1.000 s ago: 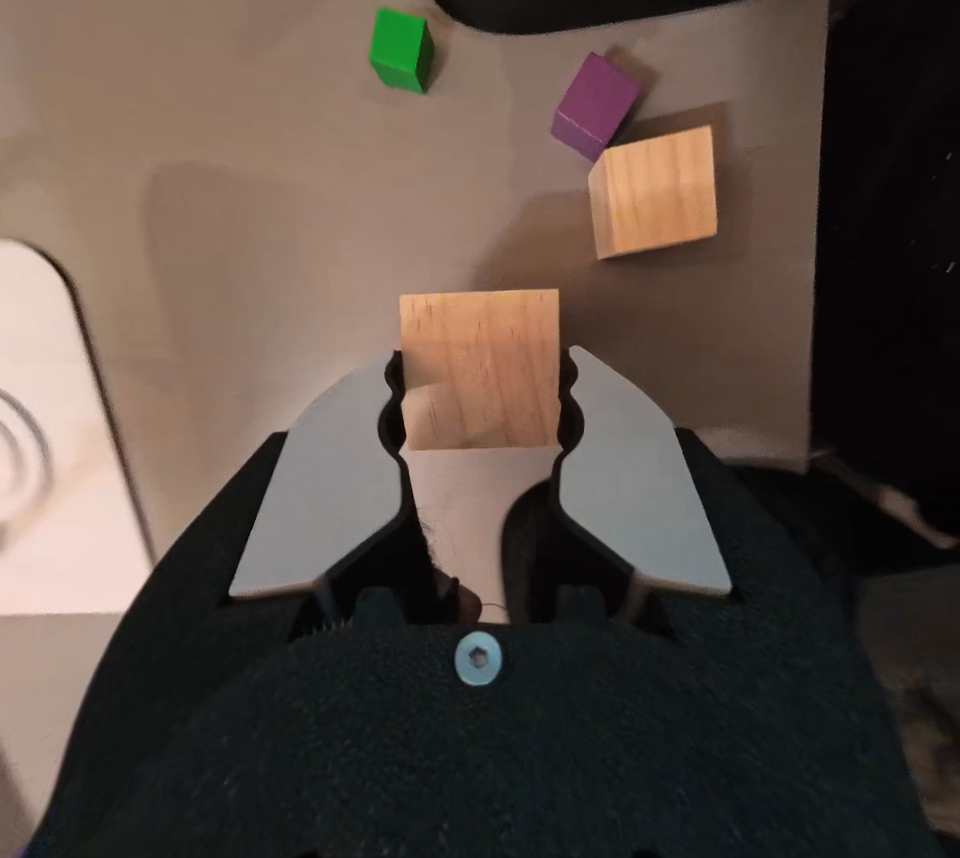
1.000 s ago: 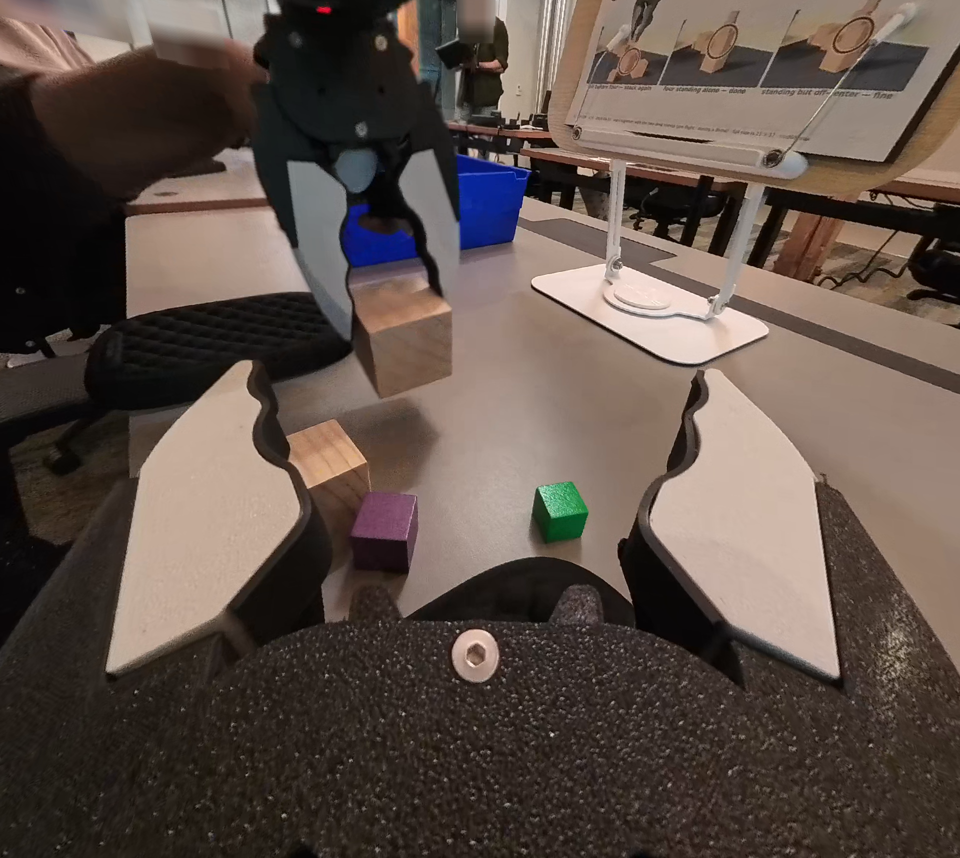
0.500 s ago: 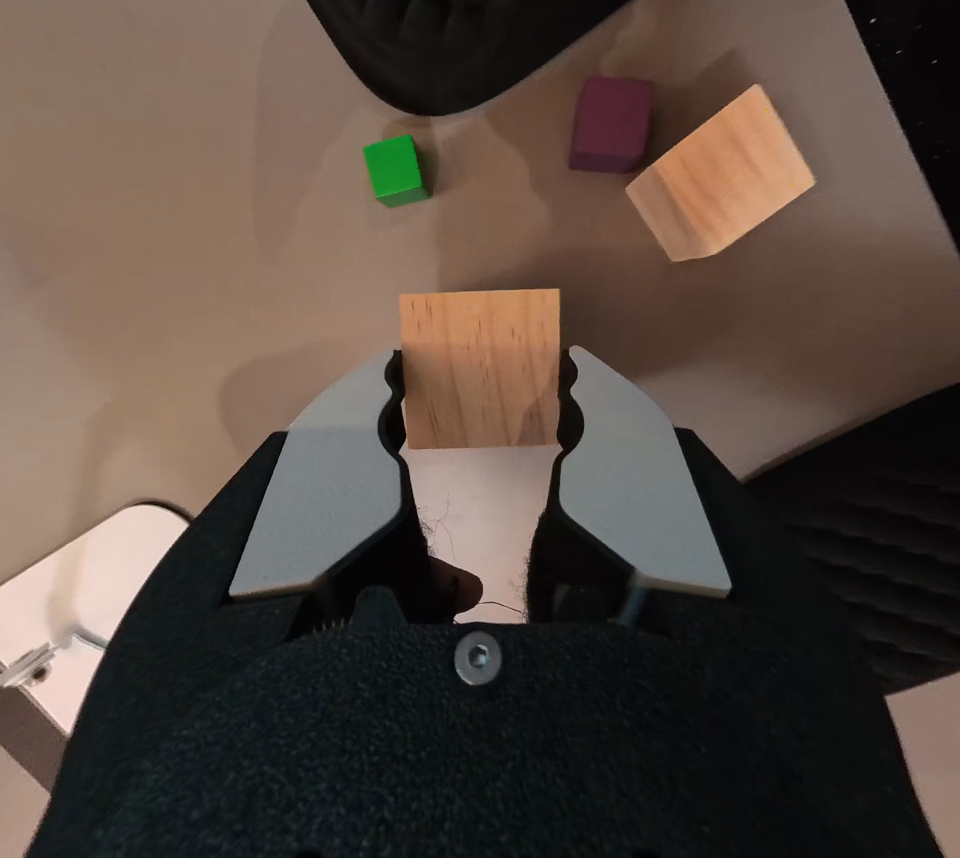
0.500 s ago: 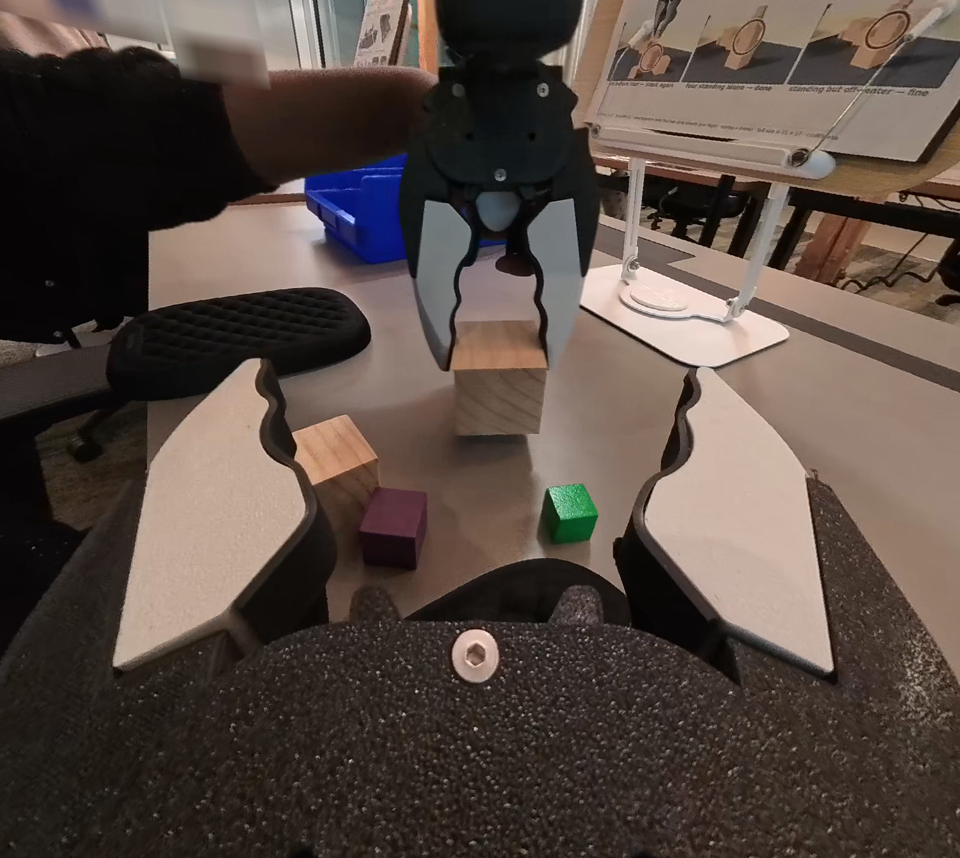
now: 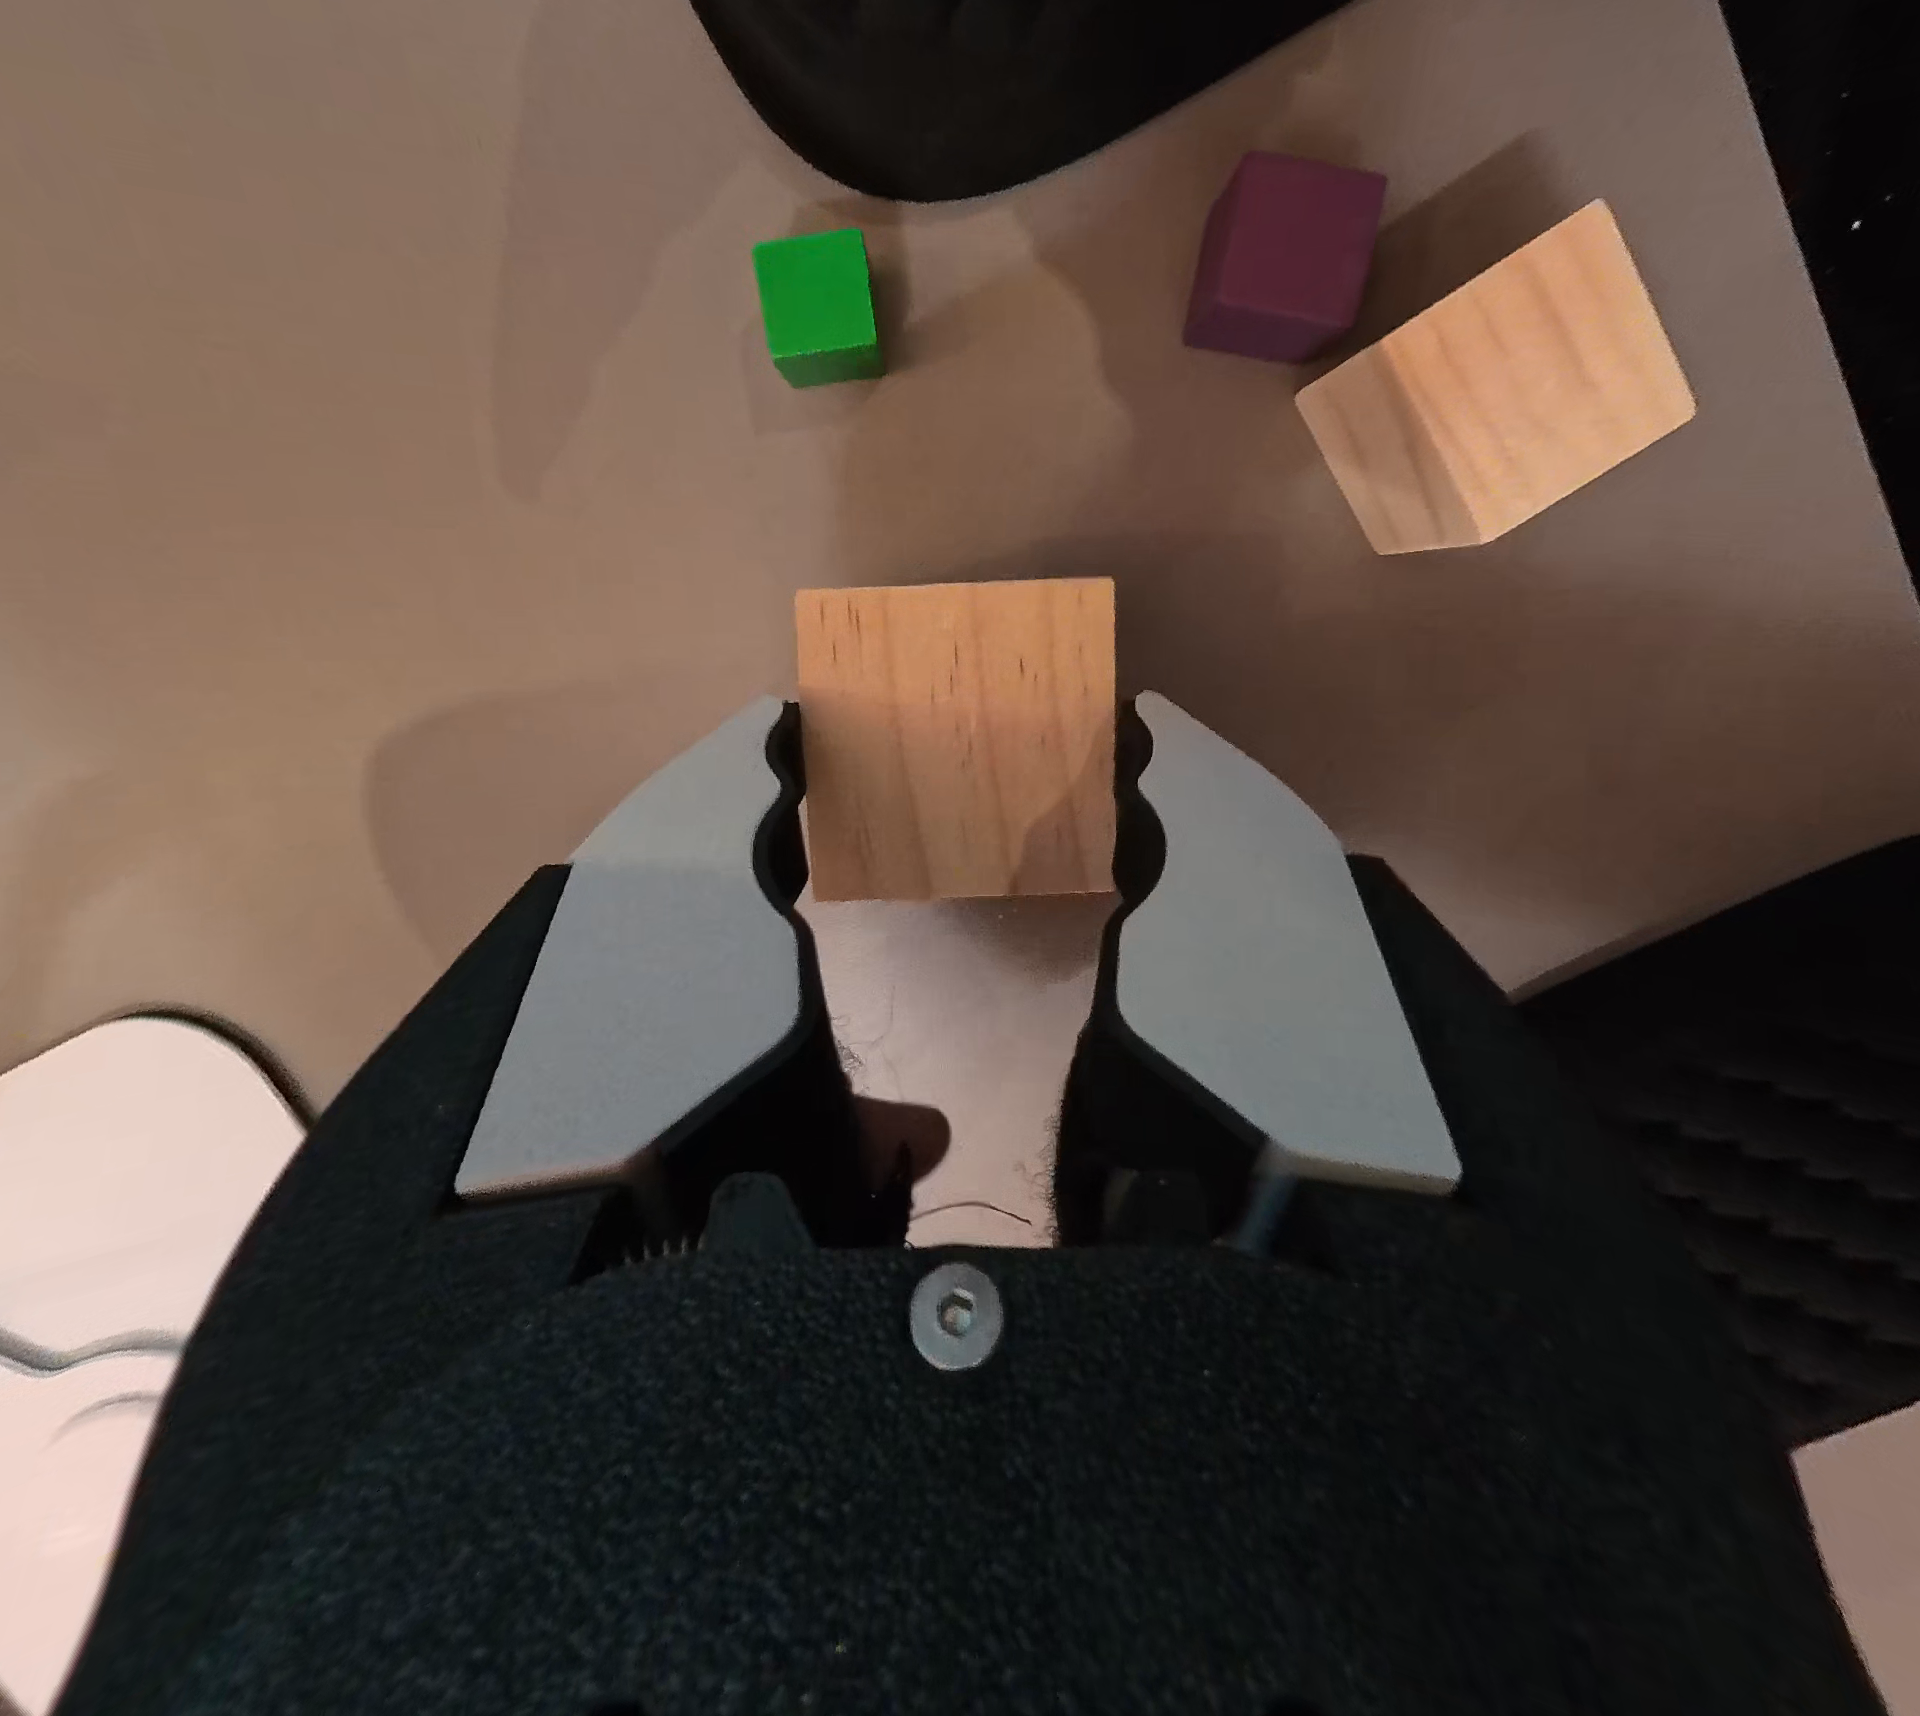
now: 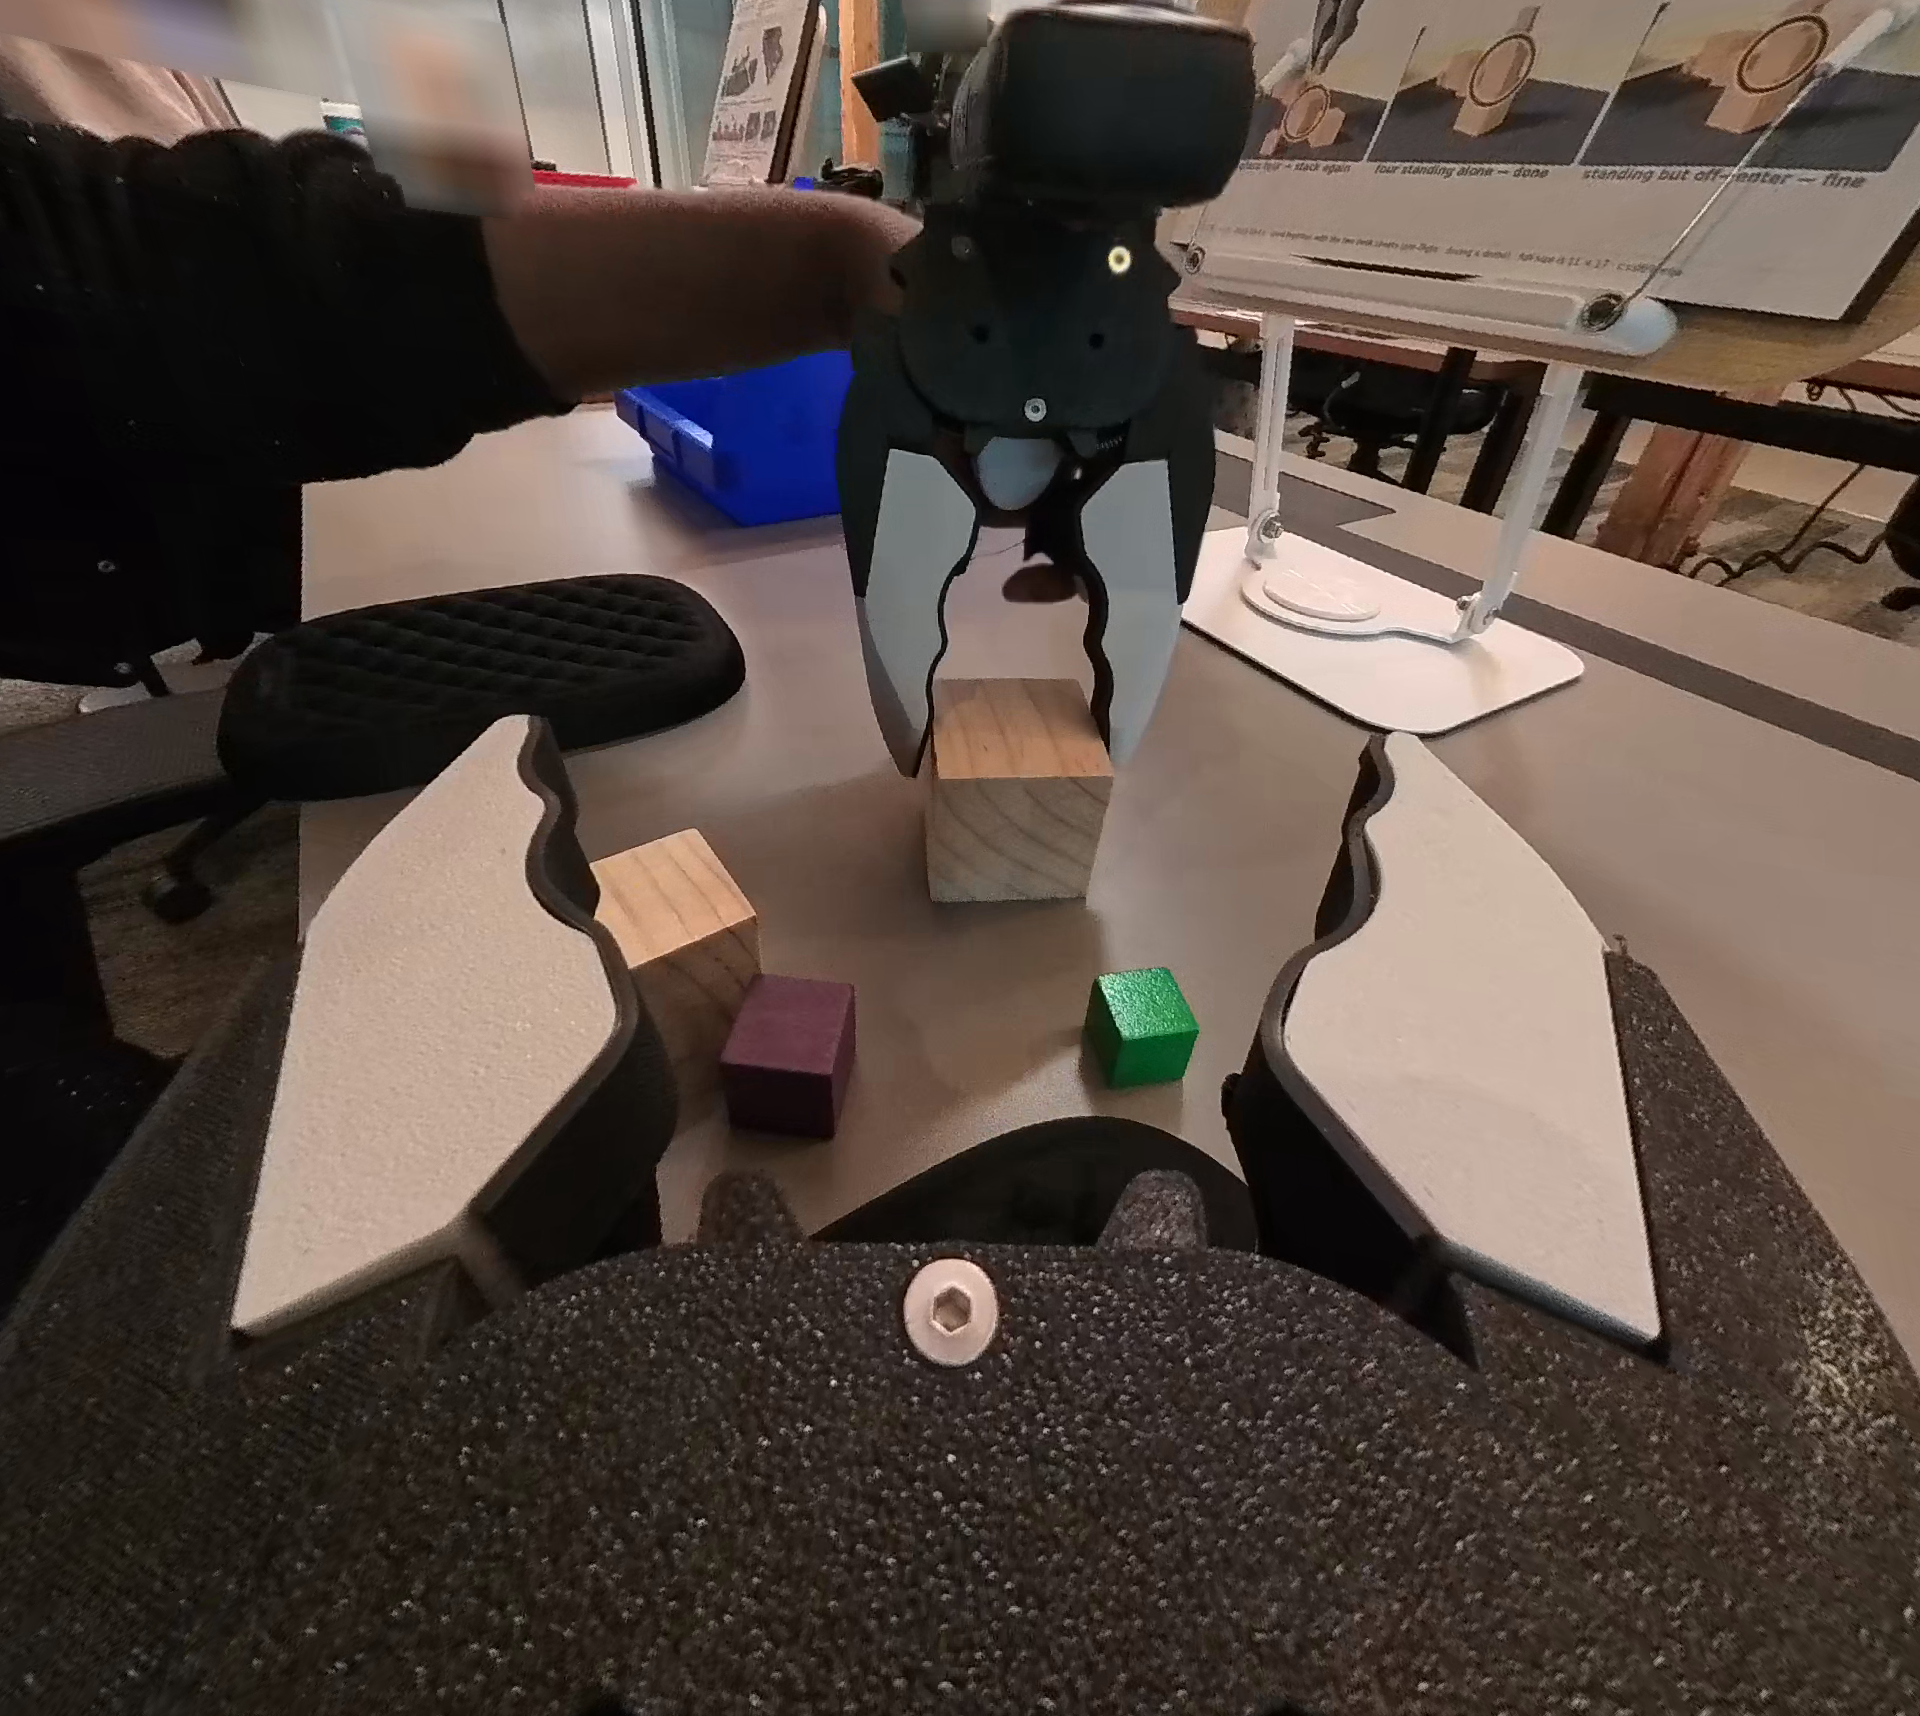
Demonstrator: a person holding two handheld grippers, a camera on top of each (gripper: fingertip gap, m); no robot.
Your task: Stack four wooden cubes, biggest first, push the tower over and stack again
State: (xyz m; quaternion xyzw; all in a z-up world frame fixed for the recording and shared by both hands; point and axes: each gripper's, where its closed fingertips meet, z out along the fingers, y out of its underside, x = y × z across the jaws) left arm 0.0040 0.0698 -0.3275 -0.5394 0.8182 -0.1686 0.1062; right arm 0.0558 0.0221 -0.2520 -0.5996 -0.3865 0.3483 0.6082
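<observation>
Cube, large wooden [image 5: 956,736], was clamped in left tool [image 5: 956,783], resting on worktop [image 5: 312,316]. Green cube [image 5: 818,305] at 11 o'clock, purple cube [image 5: 1283,253] at 1. Right tool [image 6: 951,928] was spread wide, nothing held.

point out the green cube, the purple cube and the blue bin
green cube [image 6: 1141,1024], right wrist view, its top face
purple cube [image 6: 790,1048], right wrist view, its top face
blue bin [image 6: 748,445], right wrist view, its front wall
</observation>
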